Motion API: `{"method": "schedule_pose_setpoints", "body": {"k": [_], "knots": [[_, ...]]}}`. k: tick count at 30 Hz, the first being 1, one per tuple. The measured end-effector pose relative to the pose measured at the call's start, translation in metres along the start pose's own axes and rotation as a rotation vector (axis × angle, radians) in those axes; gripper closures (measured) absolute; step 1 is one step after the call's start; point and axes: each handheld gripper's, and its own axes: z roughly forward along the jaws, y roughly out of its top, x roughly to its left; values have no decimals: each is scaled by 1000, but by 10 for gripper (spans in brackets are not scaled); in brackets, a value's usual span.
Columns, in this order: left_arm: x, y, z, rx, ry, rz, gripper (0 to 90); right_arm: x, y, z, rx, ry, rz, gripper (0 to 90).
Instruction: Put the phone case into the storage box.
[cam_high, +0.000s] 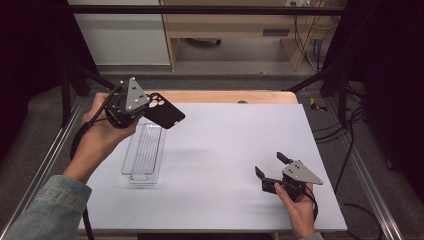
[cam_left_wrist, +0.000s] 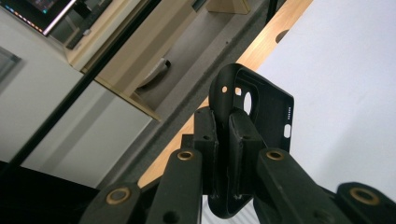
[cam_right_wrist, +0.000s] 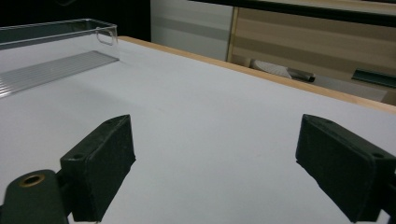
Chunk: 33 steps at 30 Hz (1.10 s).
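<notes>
On the white desk (cam_high: 225, 150) a clear tray (cam_high: 144, 150) is waiting while the left hand-held gripper (cam_high: 145, 107) is clamping a black phone case (cam_high: 165, 111) just above it (likely for dropping in), the right hand-held gripper (cam_high: 271, 165) resting wide open, empty.

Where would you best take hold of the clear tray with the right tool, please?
Grip a long side wall of the tray from above, one pad inside and one outside. The walls are thin and upright and the top is open. The right tool, open and empty, would likely reach the wall facing it; the left tool holds the phone case.
</notes>
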Motion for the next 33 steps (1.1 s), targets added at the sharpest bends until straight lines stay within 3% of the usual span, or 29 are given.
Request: {"method": "schedule_pose_setpoints", "body": {"k": [4, 9, 13, 26, 33], "knots": [[5, -3, -5, 26, 25, 45, 830, -2, -2, 0, -12, -20, -2, 110], [14, -8, -7, 40, 46, 57, 829, -1, -3, -1, -52, -80, -72, 131], [18, -11, -4, 57, 59, 69, 829, -3, -2, -3, -55, -98, -77, 131], [22, -15, -3, 107, 68, 137, 829, -7, -6, -2, -58, -88, -69, 77], [22, -19, 0, 135, 58, 156, 829, -8, -5, -5, -105, -100, -68, 62]]}}
